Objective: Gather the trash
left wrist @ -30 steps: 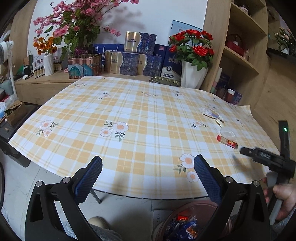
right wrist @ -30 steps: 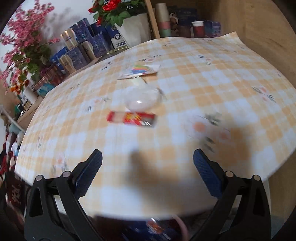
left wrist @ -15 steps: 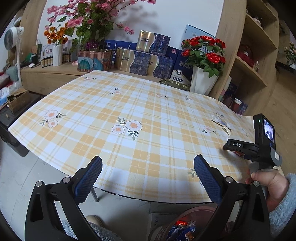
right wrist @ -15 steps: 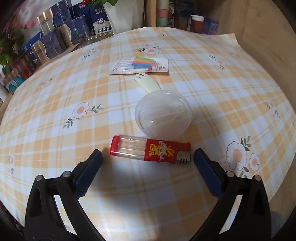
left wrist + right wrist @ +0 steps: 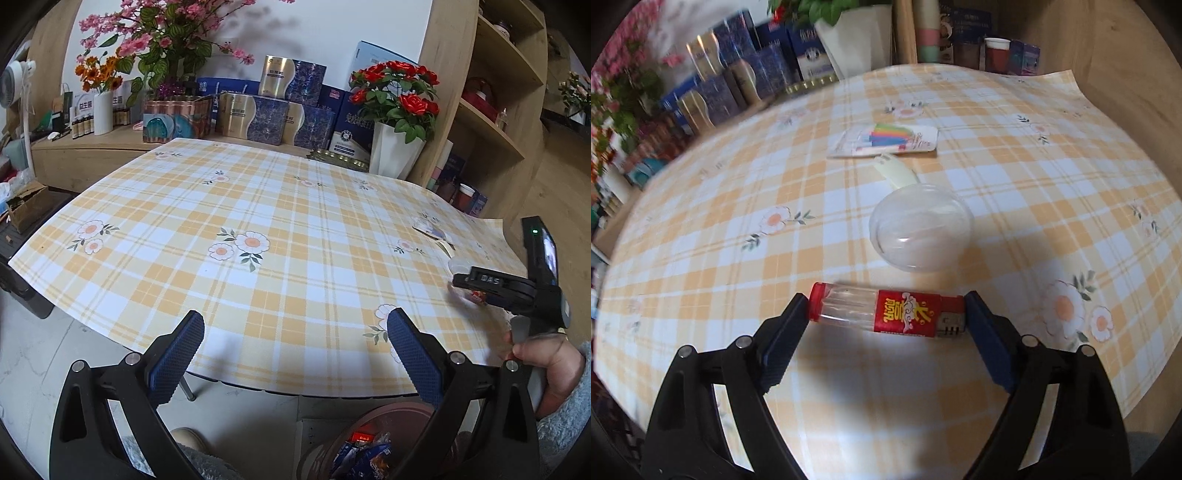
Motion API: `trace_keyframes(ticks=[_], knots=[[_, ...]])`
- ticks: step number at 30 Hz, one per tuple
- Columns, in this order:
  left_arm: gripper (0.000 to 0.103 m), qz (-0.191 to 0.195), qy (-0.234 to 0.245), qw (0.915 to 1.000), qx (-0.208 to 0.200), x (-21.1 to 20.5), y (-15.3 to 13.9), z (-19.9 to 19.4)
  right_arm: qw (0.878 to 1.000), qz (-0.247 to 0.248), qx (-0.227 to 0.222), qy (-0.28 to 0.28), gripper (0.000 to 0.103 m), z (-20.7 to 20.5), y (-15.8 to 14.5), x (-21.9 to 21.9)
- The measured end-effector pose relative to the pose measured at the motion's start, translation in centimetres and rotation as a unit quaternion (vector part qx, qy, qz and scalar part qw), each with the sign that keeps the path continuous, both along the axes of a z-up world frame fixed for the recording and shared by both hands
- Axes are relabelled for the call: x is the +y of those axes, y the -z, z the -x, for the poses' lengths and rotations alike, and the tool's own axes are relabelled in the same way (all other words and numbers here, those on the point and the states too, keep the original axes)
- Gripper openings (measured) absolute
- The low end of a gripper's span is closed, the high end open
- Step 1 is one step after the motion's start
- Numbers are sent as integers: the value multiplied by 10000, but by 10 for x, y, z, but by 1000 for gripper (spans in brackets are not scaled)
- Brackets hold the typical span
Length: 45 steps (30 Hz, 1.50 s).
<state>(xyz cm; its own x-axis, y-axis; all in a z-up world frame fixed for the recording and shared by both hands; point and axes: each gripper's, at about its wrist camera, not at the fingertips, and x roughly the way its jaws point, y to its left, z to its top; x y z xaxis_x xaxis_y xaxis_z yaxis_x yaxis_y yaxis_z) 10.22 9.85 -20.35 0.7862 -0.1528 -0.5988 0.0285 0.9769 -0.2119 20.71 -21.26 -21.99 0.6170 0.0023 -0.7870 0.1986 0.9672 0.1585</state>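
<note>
A red and clear lighter [image 5: 886, 311] lies flat on the plaid tablecloth. My right gripper [image 5: 886, 314] is open, with its two pads at the lighter's two ends, touching or nearly so. Beyond it lie a clear plastic dome lid [image 5: 921, 228], a pale plastic fork [image 5: 895, 171] and a colourful flat packet [image 5: 886, 140]. My left gripper [image 5: 295, 354] is open and empty, hovering past the table's near edge. The right gripper body [image 5: 517, 288] shows in the left wrist view, hiding most of the lighter. A brown trash bin [image 5: 369, 443] with wrappers sits on the floor below.
A white pot of red roses [image 5: 395, 155], blue and gold boxes [image 5: 273, 118] and pink flowers [image 5: 159, 44] stand behind the table [image 5: 258, 206]. Wooden shelves [image 5: 495, 110] rise at right. Cups [image 5: 997, 51] stand past the table's far edge.
My right gripper has moved forward and down to the lighter, so its pads now flank the lighter's ends. My left gripper has drifted slightly, staying open.
</note>
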Motion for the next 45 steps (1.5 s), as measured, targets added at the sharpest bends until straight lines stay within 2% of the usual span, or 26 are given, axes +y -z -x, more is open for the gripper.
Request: trace_keyframes(ticks=[5,11,13,15,18,22,27,30,33,36,37,38,45], knots=[[97,383,514,9975,302,-21,-8,-23,9988,-17,-457,-184,84,32,-15,-35],[97,594,1470,9867,359,-109,-42,-82,9970,117,-752,-110,84,52,-26,-80],[97,443,1944,9797,218,-152,-49,-100,9959,82,-901,-59,84,57,-31,-96],[97,126,2428,9697,236,-196,-47,-117,9952,37,-981,-3,84,59,-33,-107],[97,-231,2888,9547,676,-249,-28,-144,9938,-49,-1103,97,84,65,-37,-123],[97,-614,2930,9472,1144,-286,-2,-169,9925,-133,-1202,171,84,73,-36,-138],[97,-803,2748,9468,1471,-301,19,-188,9915,-235,-1264,180,84,77,-32,-146],[97,-951,2669,9454,1610,-307,31,-195,9910,-331,-1282,201,84,79,-28,-150],[97,-1100,2628,9460,1546,-313,32,-198,9909,-407,-1264,206,84,80,-24,-151],[88,-1349,2596,9448,1478,-316,33,-196,9908,-468,-1254,201,84,82,-23,-152],[78,-1450,2579,9444,1434,-316,32,-195,9908,-476,-1252,200,84,82,-23,-152],[65,-1518,2582,9441,1377,-315,31,-194,9908,-484,-1252,198,84,82,-23,-152],[64,-1243,2657,9458,1394,-289,21,-177,9903,-506,-1294,79,84,88,-31,-142]])
